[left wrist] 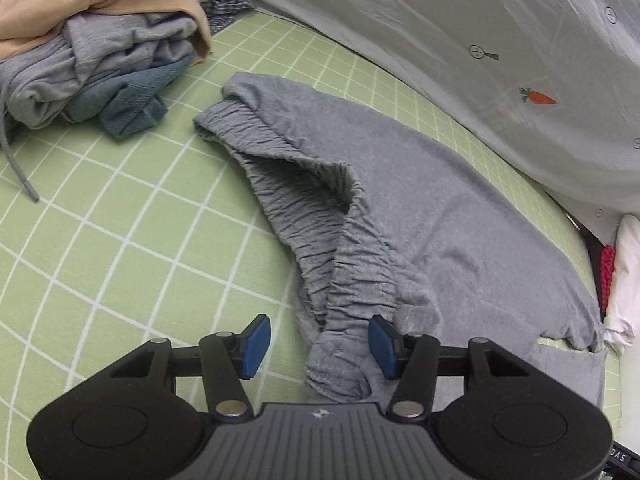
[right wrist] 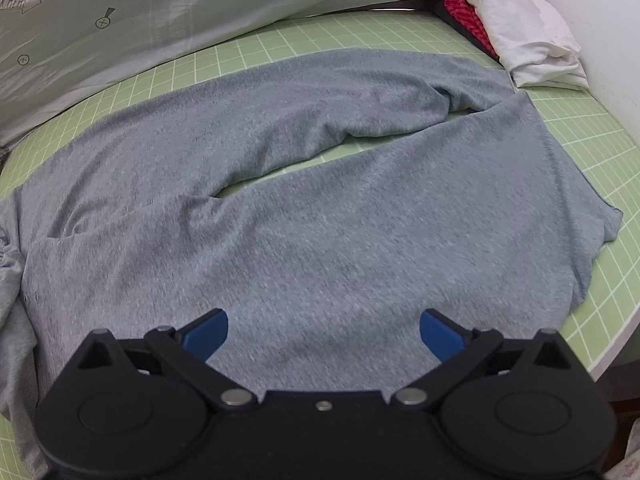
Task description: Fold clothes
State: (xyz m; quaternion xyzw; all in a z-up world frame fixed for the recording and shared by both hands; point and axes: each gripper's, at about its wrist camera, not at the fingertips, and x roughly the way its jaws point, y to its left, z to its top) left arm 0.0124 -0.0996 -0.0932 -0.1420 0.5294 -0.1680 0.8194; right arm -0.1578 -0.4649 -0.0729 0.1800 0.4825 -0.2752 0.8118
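A pair of grey knit trousers (left wrist: 440,208) lies spread on the green checked sheet (left wrist: 120,240). Its gathered elastic waistband (left wrist: 320,208) runs toward my left gripper (left wrist: 320,346). That gripper stands open just over the near end of the waistband: a bunched fold lies between the blue pads (left wrist: 256,346), close to the right one, and is not pinched. In the right wrist view the two trouser legs (right wrist: 320,240) lie side by side with a strip of sheet between them. My right gripper (right wrist: 324,338) hovers wide open over the near leg, with nothing in it.
A pile of beige, grey and blue clothes (left wrist: 100,52) sits at the far left. A grey quilt with a carrot print (left wrist: 500,40) lines the far side. White folded cloth (right wrist: 528,32) and a red item (right wrist: 468,16) lie by the leg ends. The bed edge (right wrist: 616,344) is at the right.
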